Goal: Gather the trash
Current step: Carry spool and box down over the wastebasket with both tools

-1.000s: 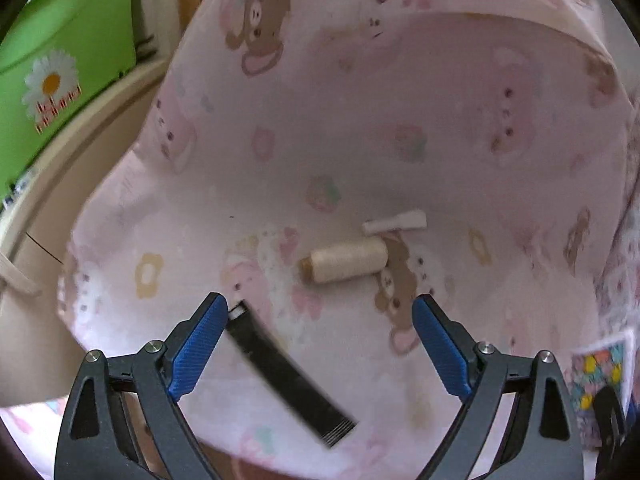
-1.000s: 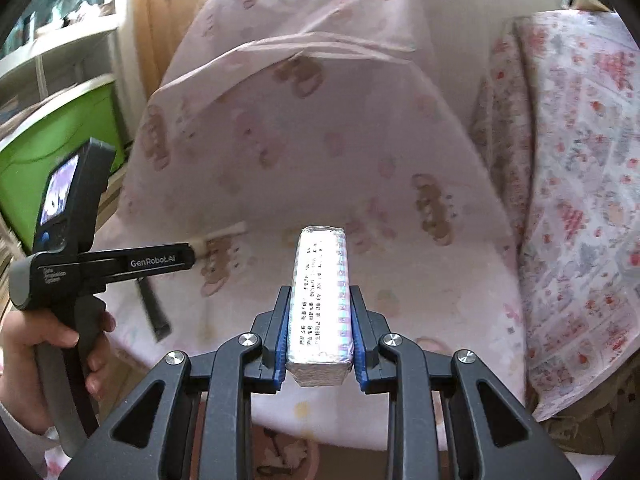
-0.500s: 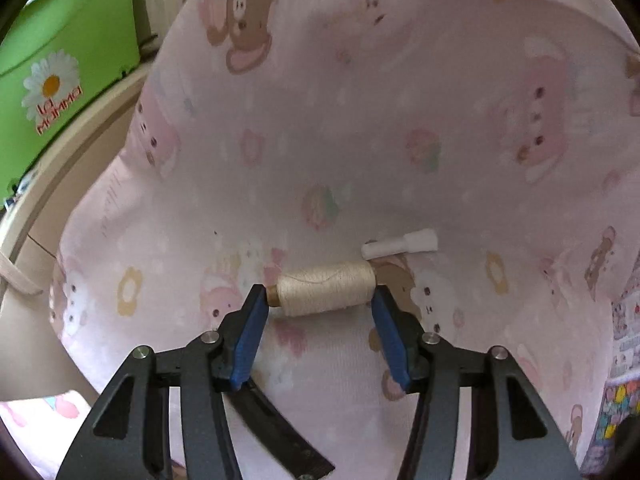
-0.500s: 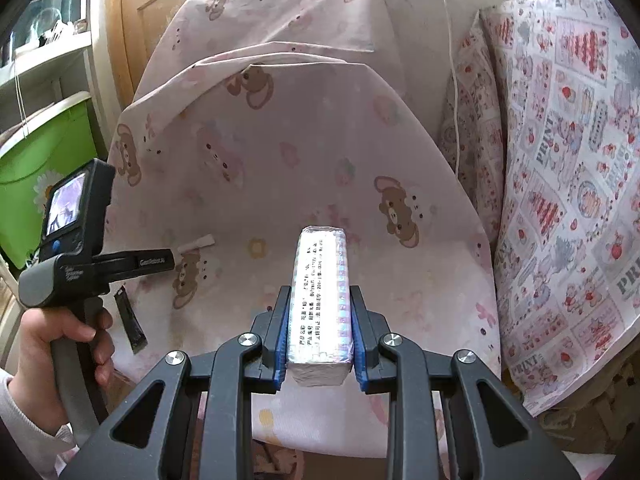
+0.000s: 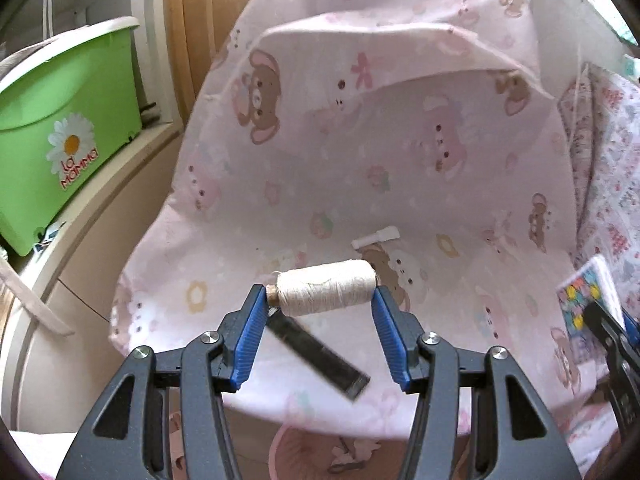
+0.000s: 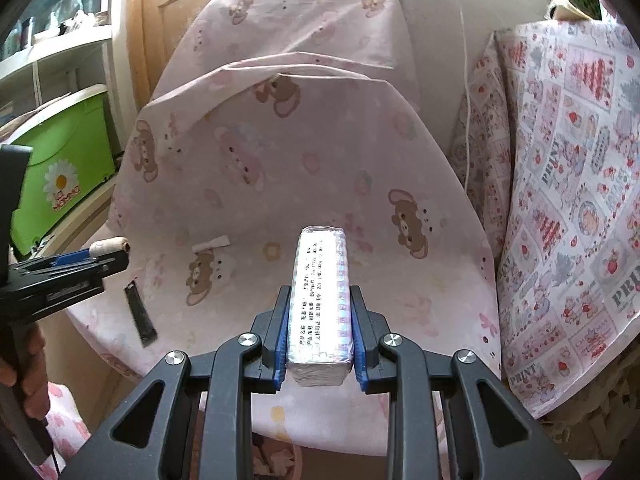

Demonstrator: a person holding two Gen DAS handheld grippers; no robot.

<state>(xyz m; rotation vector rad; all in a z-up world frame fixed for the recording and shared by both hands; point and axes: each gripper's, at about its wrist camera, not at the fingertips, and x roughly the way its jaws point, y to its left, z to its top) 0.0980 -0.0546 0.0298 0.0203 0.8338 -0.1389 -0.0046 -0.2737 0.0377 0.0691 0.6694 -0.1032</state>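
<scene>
My left gripper [image 5: 320, 300] is shut on a cream thread spool [image 5: 326, 294] and holds it above the pink bear-print chair seat [image 5: 460, 200]. The spool also shows in the right wrist view [image 6: 108, 246]. A black flat wrapper [image 5: 320, 354] lies on the seat's front edge below the spool, and also shows in the right wrist view [image 6: 140, 316]. A small white stick-like scrap [image 5: 378, 237] lies further back on the seat. My right gripper [image 6: 320, 312] is shut on a long foil-wrapped packet [image 6: 320, 300], held above the seat's front.
A green storage box [image 5: 60, 152] with a daisy sits on a shelf at the left. A patterned cloth [image 6: 568, 200] drapes over furniture at the right. A wooden door [image 6: 180, 0] stands behind the chair.
My left gripper closed on the thread spool and lifted it off the seat, pulling back. My right gripper drew back slightly with its packet.
</scene>
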